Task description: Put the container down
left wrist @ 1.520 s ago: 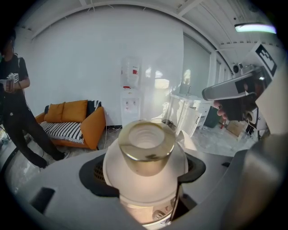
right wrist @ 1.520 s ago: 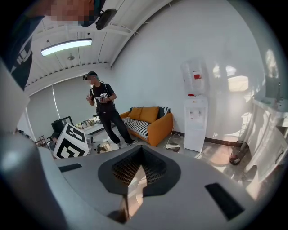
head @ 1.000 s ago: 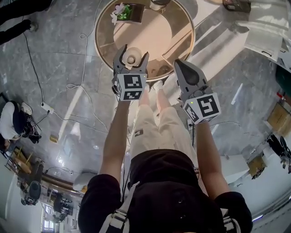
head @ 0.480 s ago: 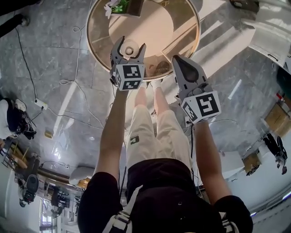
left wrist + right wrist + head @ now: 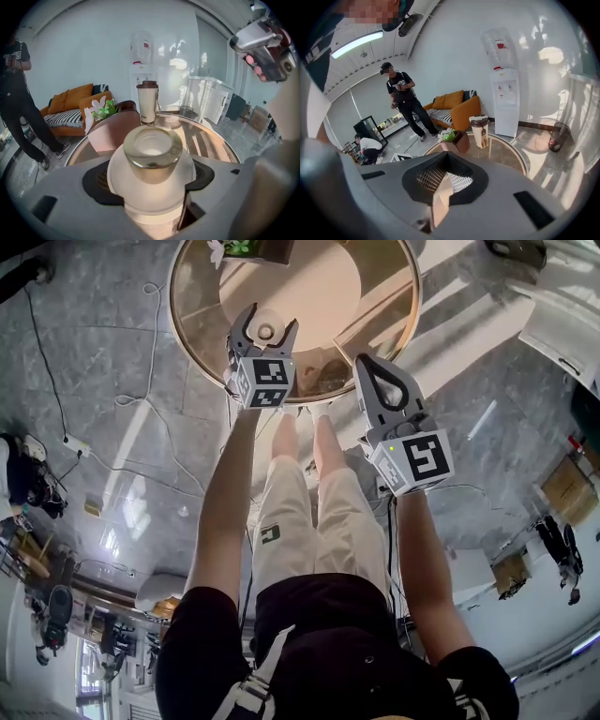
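A small white container with a gold rim (image 5: 151, 159) sits between the jaws of my left gripper (image 5: 151, 190), which is shut on it. From the head view, the left gripper (image 5: 268, 326) holds the container (image 5: 267, 333) upright over the near left part of a round glass table (image 5: 367, 277). Whether the container touches the tabletop cannot be told. My right gripper (image 5: 371, 364) hangs at the table's near edge, its jaws together with nothing in them. In its own view the right gripper (image 5: 442, 185) points at the table (image 5: 506, 151).
Farther back, a cream tumbler with a brown lid (image 5: 147, 103) and a brown box of flowers (image 5: 104, 111) stand on the table. A person in black (image 5: 404, 98) stands by an orange sofa (image 5: 452, 105). A water dispenser (image 5: 506, 98) is behind. Cables (image 5: 141, 399) cross the floor.
Both grippers have moved forward toward the table. The left one now holds the container farther in over the tabletop. Its grip is unchanged and the right gripper stays shut.
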### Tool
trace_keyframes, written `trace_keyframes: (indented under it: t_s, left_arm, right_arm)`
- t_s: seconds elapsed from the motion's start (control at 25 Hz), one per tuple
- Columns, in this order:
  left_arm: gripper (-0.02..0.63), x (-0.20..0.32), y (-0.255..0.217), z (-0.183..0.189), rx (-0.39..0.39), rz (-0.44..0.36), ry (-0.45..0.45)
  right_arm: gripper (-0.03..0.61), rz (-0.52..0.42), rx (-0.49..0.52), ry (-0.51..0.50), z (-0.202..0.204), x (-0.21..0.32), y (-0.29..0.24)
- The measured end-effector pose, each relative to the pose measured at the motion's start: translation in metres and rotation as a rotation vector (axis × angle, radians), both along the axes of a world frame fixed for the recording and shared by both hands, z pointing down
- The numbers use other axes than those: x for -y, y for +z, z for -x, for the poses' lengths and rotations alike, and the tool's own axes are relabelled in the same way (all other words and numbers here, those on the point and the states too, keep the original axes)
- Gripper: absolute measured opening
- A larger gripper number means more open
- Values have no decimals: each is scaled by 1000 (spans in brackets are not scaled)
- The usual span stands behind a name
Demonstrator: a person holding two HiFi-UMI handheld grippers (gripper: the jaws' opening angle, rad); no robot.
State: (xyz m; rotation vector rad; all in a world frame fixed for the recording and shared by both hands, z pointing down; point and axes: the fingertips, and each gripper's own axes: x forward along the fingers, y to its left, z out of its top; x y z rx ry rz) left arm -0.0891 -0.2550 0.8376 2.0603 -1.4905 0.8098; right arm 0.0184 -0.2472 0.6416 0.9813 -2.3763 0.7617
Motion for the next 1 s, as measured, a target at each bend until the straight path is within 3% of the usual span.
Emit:
trace_keyframes:
  t_s: [0.28, 0.52, 1.0]
  left_arm:
    - [353, -6, 28, -4, 13, 31, 13]
    - [353, -7, 41, -8, 17, 50, 11]
    - [353, -7, 54, -8, 21, 62, 16]
  right_arm:
    - [3, 27, -17, -38, -4, -11, 14]
    - [3, 38, 4, 13, -6, -9, 17]
    - [3, 51, -11, 0, -6, -14, 23]
